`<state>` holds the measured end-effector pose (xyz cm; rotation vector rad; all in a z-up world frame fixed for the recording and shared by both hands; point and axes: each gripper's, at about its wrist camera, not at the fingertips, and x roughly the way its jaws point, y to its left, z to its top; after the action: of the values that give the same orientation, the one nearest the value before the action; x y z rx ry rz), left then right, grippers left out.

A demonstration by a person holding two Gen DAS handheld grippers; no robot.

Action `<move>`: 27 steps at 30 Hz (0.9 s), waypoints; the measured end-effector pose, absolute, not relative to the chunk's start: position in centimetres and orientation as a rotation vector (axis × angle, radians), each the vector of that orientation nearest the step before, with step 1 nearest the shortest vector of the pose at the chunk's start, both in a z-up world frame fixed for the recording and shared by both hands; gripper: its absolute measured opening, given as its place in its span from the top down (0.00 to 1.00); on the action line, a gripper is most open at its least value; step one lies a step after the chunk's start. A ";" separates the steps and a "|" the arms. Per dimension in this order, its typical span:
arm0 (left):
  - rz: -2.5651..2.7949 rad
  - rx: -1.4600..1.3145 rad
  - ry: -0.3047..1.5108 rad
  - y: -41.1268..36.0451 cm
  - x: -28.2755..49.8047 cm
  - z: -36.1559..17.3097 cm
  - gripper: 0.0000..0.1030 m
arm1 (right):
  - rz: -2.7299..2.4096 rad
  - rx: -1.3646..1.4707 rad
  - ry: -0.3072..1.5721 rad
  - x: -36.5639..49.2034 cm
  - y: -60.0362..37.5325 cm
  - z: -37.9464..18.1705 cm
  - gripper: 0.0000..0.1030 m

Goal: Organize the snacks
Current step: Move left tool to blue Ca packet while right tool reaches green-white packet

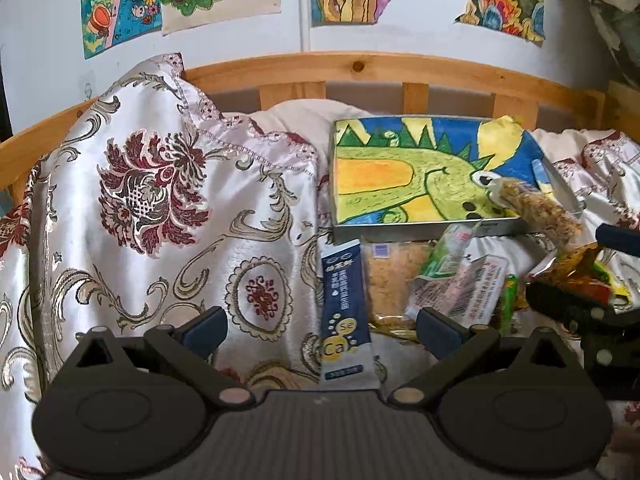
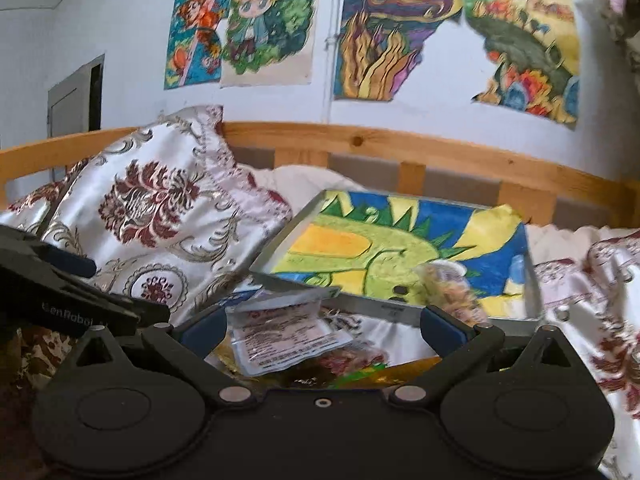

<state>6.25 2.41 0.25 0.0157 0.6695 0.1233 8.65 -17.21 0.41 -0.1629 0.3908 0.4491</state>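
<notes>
Left gripper (image 1: 320, 334) spread wide, empty, low over the near edge of the bed, pointed at the blue-and-white Ca stick pack (image 1: 345, 312) lying lengthwise between its fingers; likely lined up that way for a straight pinch across the narrow width. Right gripper (image 2: 322, 330) also spread, nothing pinched, hovering right over the snack heap; the clear pouch with red print (image 2: 286, 338) sits just ahead between its fingers.

The loose snacks sit in a pile at the near side of the tray: floss cake pack (image 1: 390, 280), green wrapper (image 1: 448, 250), gold-orange foil bag (image 1: 576, 272) at right under the right tool.

Metal tray (image 1: 400, 227), lined with a dinosaur drawing, lies just beyond the pile and looks like the sorting target. One fuzzy brown snack roll (image 1: 536, 208) leans over its near right corner, half in, not settled.

Patterned pillow (image 1: 152, 200) props at left and hems the pile in. Soft bedding, so the tray sits tilted and packs could slide.
</notes>
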 end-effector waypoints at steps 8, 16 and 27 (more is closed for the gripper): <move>0.057 -0.049 0.727 3.8 8.3 -0.9 0.01 | 0.519 -0.124 0.509 9.8 -17.8 -1.3 0.01; 0.009 -0.029 0.784 4.5 10.5 -2.2 0.01 | 0.582 -0.138 0.573 11.7 -17.0 -2.7 0.01; -0.053 -0.001 0.807 5.0 11.6 -2.2 0.01 | 0.622 -0.248 0.551 15.3 -15.0 -3.6 0.01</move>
<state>11.64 4.97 -2.16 -0.0009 0.8068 -0.0531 15.27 -14.96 -3.57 -0.2481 0.5511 0.6221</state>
